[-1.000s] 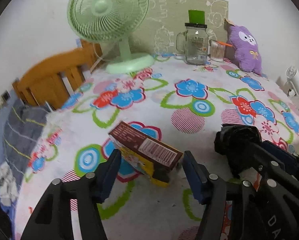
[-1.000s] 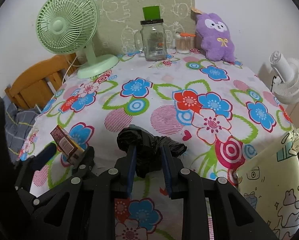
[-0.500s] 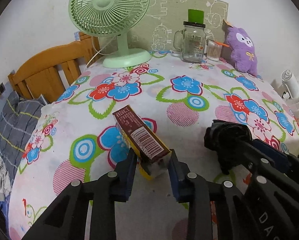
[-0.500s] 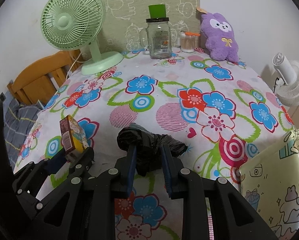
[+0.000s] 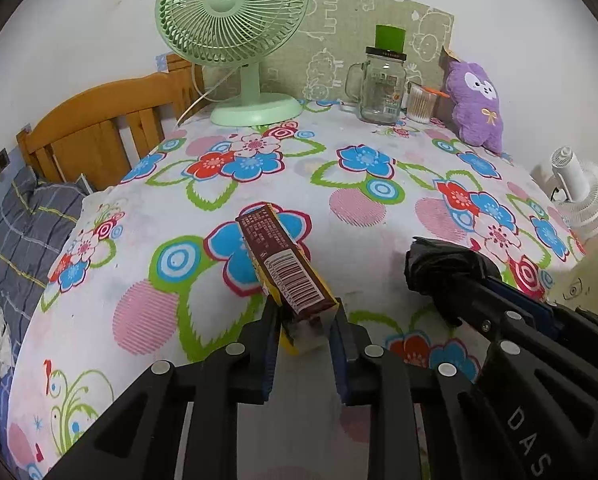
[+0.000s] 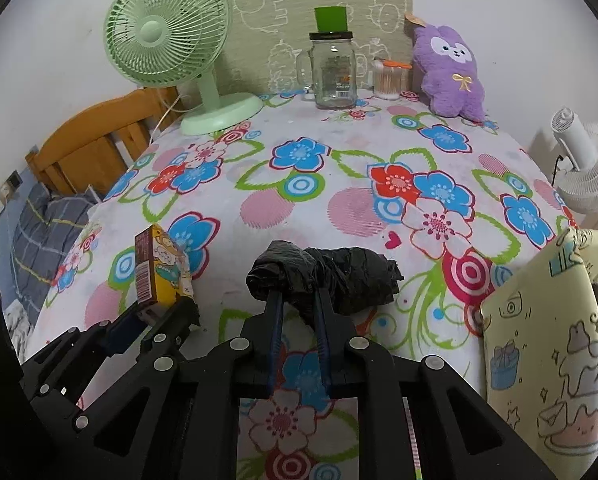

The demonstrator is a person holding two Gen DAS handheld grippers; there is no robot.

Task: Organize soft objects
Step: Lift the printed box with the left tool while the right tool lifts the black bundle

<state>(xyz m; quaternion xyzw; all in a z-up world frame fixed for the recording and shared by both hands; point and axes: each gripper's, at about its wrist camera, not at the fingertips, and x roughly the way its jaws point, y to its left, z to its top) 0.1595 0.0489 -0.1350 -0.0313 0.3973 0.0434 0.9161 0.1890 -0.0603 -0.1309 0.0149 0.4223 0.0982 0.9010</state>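
Brown-yellow box (image 5: 287,276) pinched in left claw (image 5: 303,320), jaws closing on it.
Clamped on crumpled black bag (image 6: 331,276) by right claw (image 6: 297,304); both low over floral counter (image 5: 379,184). Purple plush (image 6: 453,74) at far edge, against wall.

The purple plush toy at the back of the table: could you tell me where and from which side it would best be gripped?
Grip the purple plush toy across its upper body, coming from the front, the open table side. It stands upright against the wall panel, so its back is blocked, and the cotton swab jar stands close on its left. Its soft body should probably squeeze safely between the pads.
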